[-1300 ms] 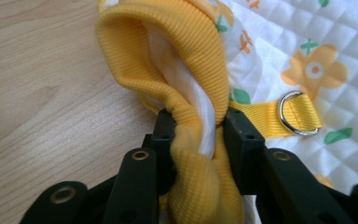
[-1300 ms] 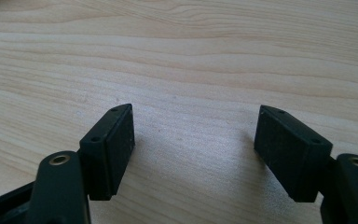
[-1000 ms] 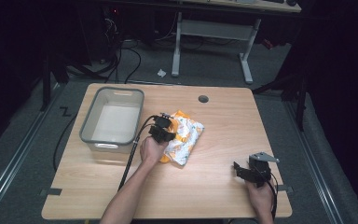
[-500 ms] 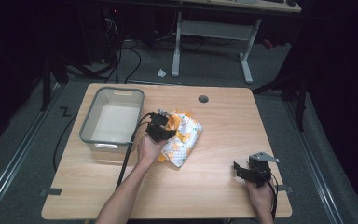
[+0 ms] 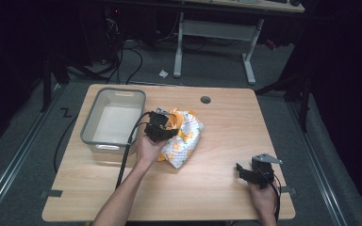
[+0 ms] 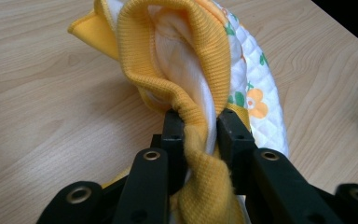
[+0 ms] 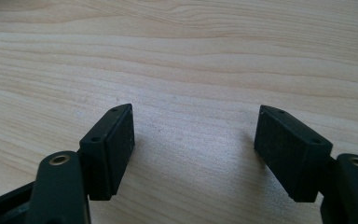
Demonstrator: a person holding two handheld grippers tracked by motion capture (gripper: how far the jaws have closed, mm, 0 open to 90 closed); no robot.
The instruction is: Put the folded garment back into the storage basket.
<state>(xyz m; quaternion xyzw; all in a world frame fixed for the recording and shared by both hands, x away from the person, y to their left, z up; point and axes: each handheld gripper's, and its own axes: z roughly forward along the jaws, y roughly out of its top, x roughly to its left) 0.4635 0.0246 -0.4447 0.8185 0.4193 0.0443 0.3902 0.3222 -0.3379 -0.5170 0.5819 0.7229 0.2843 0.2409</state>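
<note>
At the near edge of the light wooden desk (image 5: 217,197), toward its near right corner, the right gripper (image 5: 248,173) rests in the person's right hand (image 5: 264,200) with its black jaws spread wide and nothing between them; the right gripper view looks past the two rubbery pads (image 7: 117,148) at bare wood grain. A black cable (image 5: 277,195) trails back from it over the hand. Farther in, left of the desk's middle, the person's left forearm (image 5: 122,193) reaches up from the near edge, and the left gripper (image 5: 167,126) is clenched on a bunched fold of the quilted white cloth garment with orange flowers and a ribbed yellow-orange trim (image 5: 181,136). In the left gripper view the two jaws pinch a twisted rope of the ribbed yellow trim (image 6: 200,135), with the white padded lining and the flowered quilting (image 6: 256,93) rising beyond them. The garment lies crumpled near the centre of the desk, just right of the grey rectangular plastic bin (image 5: 90,123), which stands toward the far left corner. Farther still, by the far edge, a round dark cable hole (image 5: 205,100) sits in the desk top.
</note>
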